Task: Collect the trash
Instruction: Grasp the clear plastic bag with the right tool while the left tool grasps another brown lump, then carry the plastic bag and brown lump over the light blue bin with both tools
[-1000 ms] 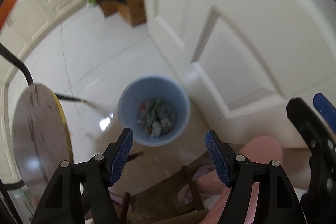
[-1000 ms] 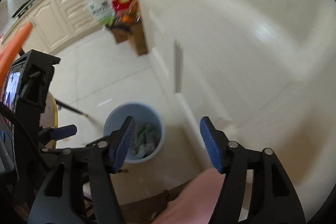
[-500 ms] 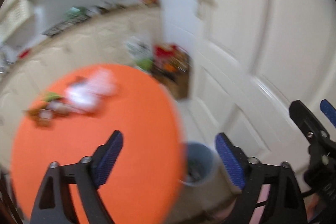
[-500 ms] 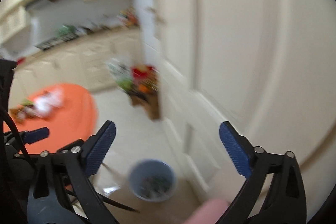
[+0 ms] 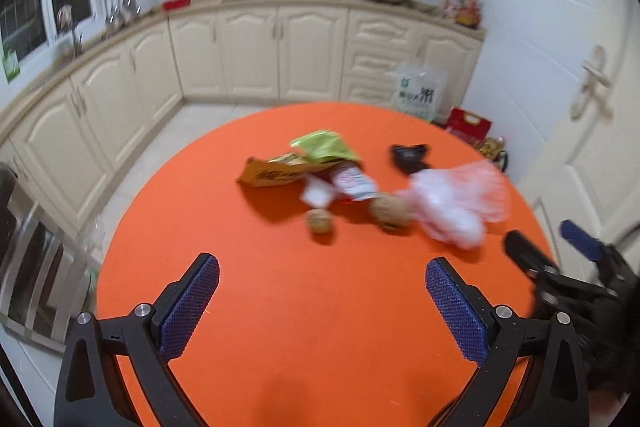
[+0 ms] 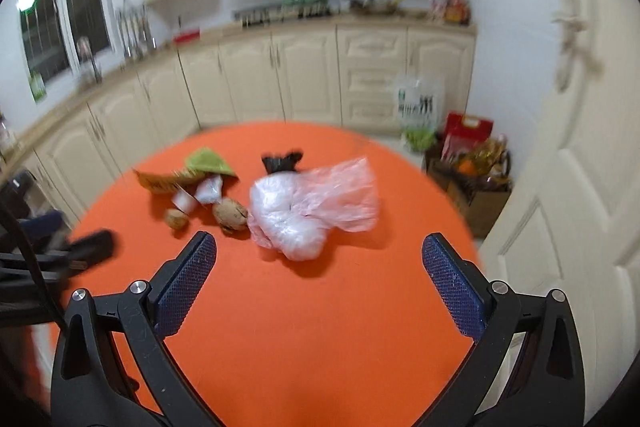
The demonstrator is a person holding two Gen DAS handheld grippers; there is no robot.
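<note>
Left gripper jaws opening, nothing between. Right gripper wide open, empty. Both over round orange table. Farther, mid-table, trash pile: two walnuts, clear plastic bag touching one walnut, orange wrapper, green wrapper, small black bag behind. Beyond table: cream cupboards, white door at right.

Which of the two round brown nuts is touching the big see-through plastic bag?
The bigger walnut, the right one of the pair, sits right against the plastic bag. The smaller walnut lies apart to its left, on bare orange table.
</note>
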